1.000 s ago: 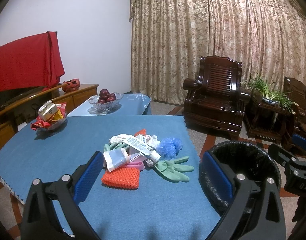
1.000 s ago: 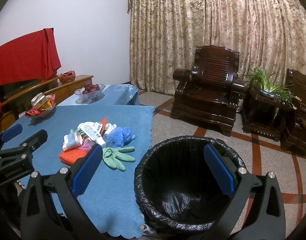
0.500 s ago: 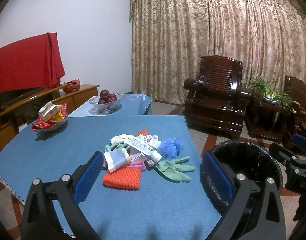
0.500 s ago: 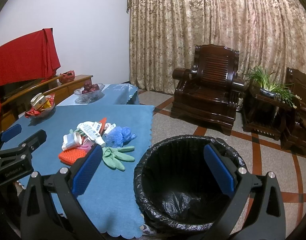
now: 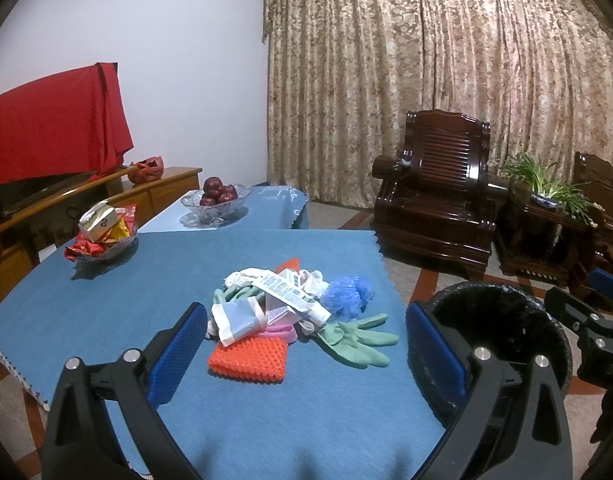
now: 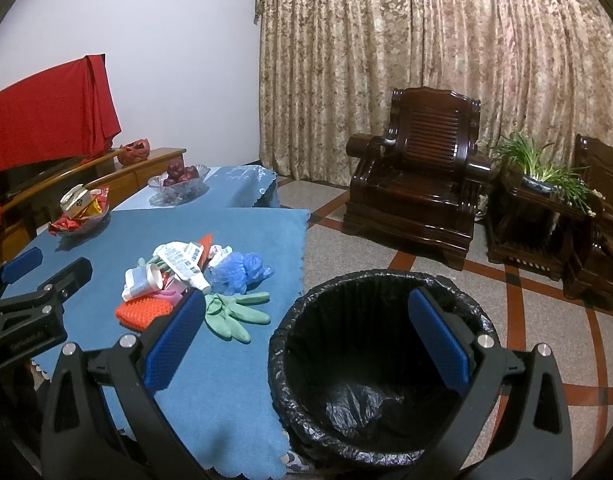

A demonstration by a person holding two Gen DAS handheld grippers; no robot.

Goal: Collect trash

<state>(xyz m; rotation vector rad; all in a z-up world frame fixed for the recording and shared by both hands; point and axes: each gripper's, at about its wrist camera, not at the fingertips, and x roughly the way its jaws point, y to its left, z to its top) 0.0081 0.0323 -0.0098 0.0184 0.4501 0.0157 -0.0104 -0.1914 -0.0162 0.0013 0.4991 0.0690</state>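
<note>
A heap of trash lies mid-table on the blue cloth: an orange nubbed pad (image 5: 248,359), a crumpled white wrapper (image 5: 238,318), a long printed tube (image 5: 292,292), a blue mesh puff (image 5: 348,294) and green rubber gloves (image 5: 356,338). The same pile appears in the right wrist view, with the pad (image 6: 144,310), puff (image 6: 238,272) and gloves (image 6: 234,312). A bin with a black liner (image 6: 380,364) stands on the floor at the table's right edge. My left gripper (image 5: 306,352) hangs open, short of the pile. Open above the bin is my right gripper (image 6: 306,336). Both are empty.
A glass dish of snack packets (image 5: 102,236) sits at the table's far left, a glass bowl of red fruit (image 5: 216,198) on the table behind. Dark wooden armchairs (image 5: 434,196) and a potted plant (image 5: 546,184) stand to the right, a sideboard (image 5: 66,196) along the left wall.
Both grippers have drifted slightly; the scene sits a little lower in the left view. Nothing was gripped or moved.
</note>
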